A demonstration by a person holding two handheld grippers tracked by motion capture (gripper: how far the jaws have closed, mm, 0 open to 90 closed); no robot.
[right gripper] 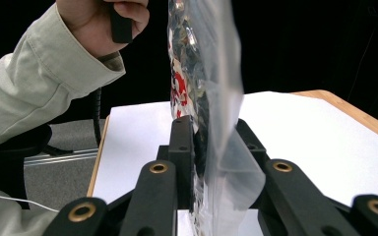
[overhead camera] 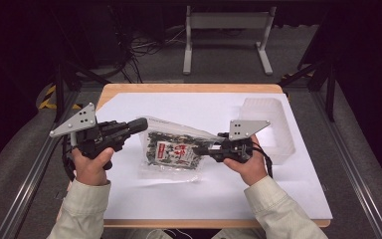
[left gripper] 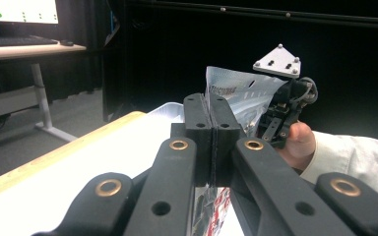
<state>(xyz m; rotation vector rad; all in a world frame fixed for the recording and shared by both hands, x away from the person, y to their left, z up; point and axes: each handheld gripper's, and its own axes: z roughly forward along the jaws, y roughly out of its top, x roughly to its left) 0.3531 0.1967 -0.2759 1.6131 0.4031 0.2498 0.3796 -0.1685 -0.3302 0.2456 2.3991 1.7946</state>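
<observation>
Both the left hand-held gripper [overhead camera: 140,125] and the right hand-held gripper [overhead camera: 205,147] are clamped on opposite edges of the snack bag [overhead camera: 171,149] above the white surface [overhead camera: 219,194]; light, floppy and slick, it seems best pinched at its flat sealed edges.

Wooden surface [overhead camera: 189,88] under a white sheet [overhead camera: 204,194] — clear plastic container [overhead camera: 271,127] resting on it at the far right corner.
</observation>
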